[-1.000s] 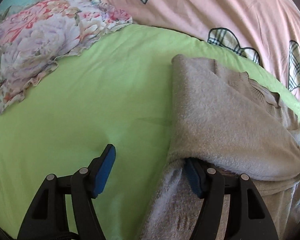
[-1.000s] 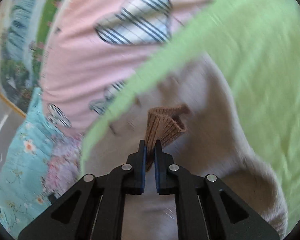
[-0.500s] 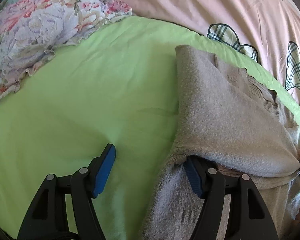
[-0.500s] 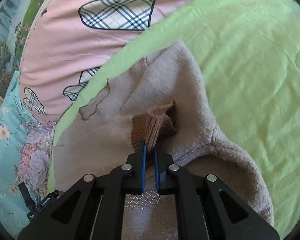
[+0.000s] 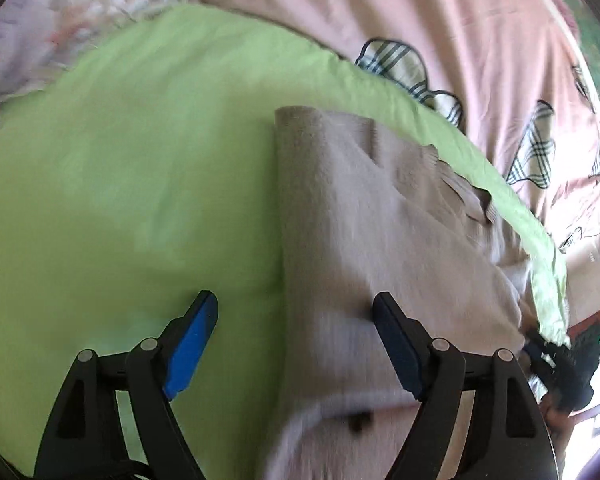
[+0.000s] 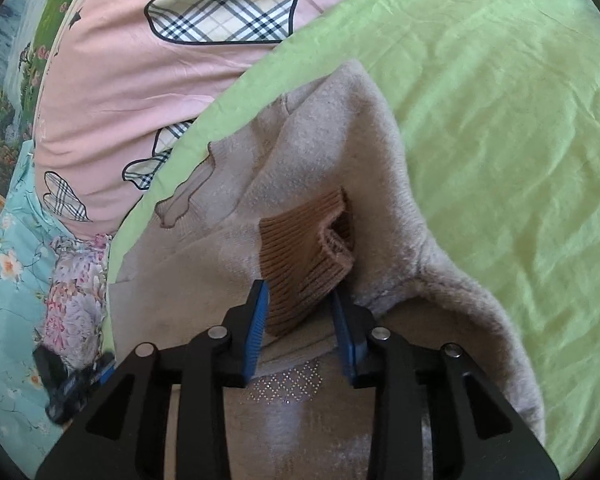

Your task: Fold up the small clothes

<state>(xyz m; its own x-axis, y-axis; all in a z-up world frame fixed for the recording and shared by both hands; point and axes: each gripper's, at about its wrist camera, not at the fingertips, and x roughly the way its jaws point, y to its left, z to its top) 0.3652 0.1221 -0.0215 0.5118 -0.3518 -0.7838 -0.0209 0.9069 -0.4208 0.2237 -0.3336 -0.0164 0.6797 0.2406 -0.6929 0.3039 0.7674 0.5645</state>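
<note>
**Grey sweater, mid-fold: slip and bunching risks**

Item: grey sweater point(image 6: 340, 152), lying partly folded on green sheet point(image 6: 500, 100), folded edge straight in left view, brown ribbed cuff point(image 6: 308, 240) resting on top.

Right gripper point(image 6: 302, 304): parted, cuff loose between the pads, not pinched. Risk: cuff dragged off the fold if snagged during withdrawal; sleeve likely to spring back.

Left gripper point(image 5: 296, 320): spread wide, straddling the sweater's folded edge, gripping nothing. Risk: one layer only caught at closing, fold skewed.

Surroundings: pink quilt point(image 6: 140, 60), floral pillow point(image 6: 76, 296). View blurred on left; finer detail unclear.
</note>
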